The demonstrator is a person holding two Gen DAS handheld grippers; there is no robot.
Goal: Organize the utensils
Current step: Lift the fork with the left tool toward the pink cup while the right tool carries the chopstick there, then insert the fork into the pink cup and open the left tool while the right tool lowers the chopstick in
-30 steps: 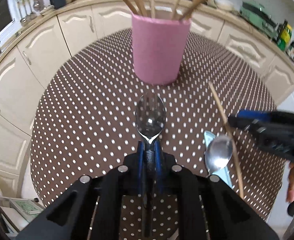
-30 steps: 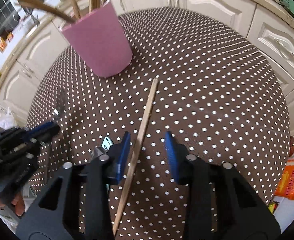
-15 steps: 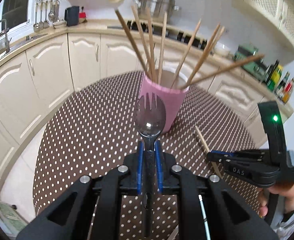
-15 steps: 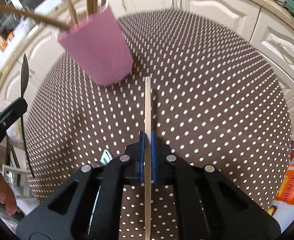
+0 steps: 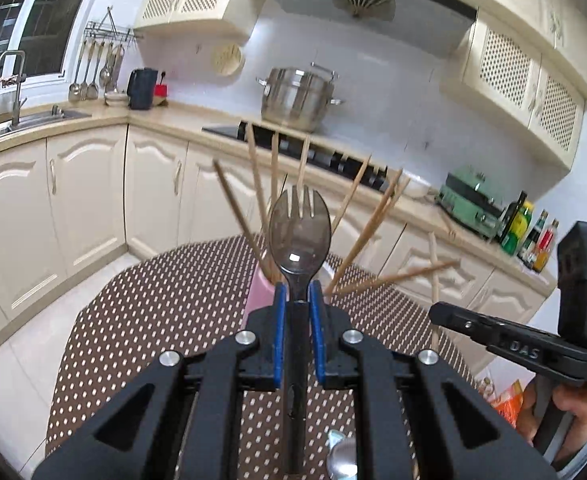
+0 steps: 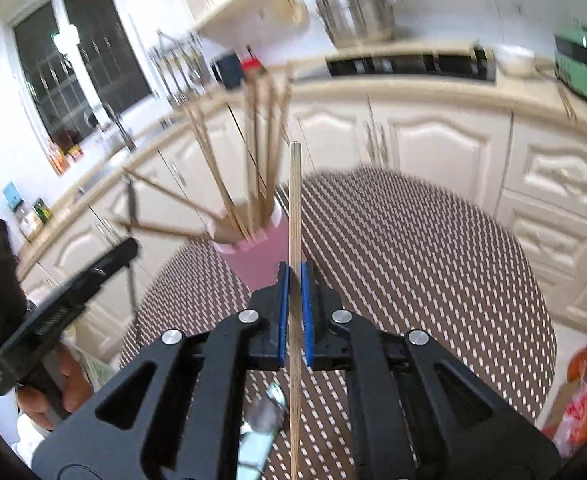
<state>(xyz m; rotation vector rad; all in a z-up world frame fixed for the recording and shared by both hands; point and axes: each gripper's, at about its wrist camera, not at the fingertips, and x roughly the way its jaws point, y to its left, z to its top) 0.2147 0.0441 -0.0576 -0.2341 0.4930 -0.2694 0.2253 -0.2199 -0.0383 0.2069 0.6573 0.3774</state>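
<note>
Left gripper (image 5: 298,298) is clamped on a dark translucent spork (image 5: 299,229), tines up; right gripper (image 6: 294,278) pinches a thin wooden chopstick (image 6: 294,208), both raised near the pink cup (image 6: 259,254).

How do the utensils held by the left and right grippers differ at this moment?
The left gripper holds a metal spork with a broad shiny bowl and short tines; the right gripper holds a thin, straight wooden chopstick. The spork is gripped at its neck just below the bowl, the chopstick partway along its length. Both are clamped, pointing up, above the dotted table near the pink cup.
</note>
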